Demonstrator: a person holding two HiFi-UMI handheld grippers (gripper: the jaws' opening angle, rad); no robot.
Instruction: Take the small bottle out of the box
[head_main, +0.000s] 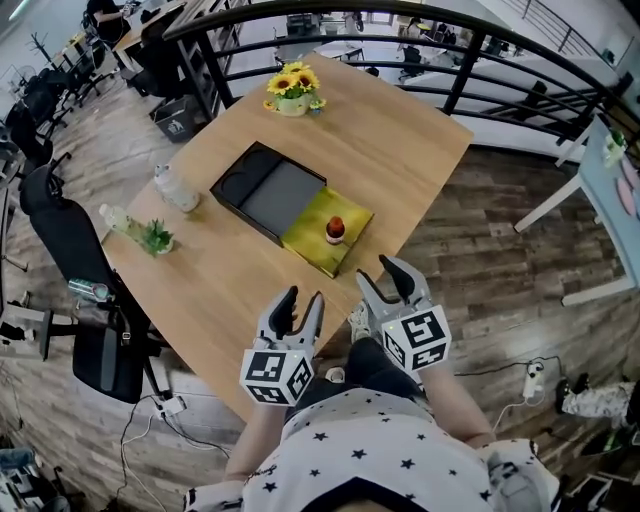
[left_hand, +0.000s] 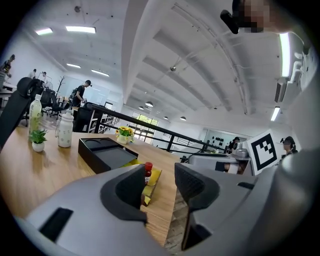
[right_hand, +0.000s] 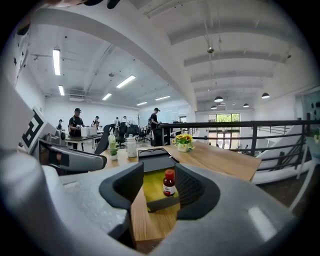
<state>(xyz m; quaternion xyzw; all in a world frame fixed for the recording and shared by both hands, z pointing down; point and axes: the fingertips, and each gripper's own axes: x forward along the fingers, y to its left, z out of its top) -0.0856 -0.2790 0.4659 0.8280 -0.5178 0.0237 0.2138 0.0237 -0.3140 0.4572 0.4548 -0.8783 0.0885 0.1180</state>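
A small bottle (head_main: 335, 229) with a red cap stands upright in the yellow-lined half of an open box (head_main: 318, 248) on the wooden table. The box's black half (head_main: 262, 190) lies beside it, further in. My left gripper (head_main: 300, 304) hangs open and empty over the table's near edge, short of the box. My right gripper (head_main: 382, 279) is open and empty near the table's corner. In the right gripper view the bottle (right_hand: 169, 182) shows between the spread jaws of that gripper (right_hand: 159, 188), well ahead. In the left gripper view the bottle (left_hand: 148, 173) peeks past the left jaw of that gripper (left_hand: 160, 185).
A pot of sunflowers (head_main: 293, 90) stands at the table's far end. Two drink bottles (head_main: 176, 188) (head_main: 120, 222) and a small potted plant (head_main: 157, 238) line the left edge. A black chair (head_main: 70, 250) stands left of the table; a black railing (head_main: 450, 60) runs behind.
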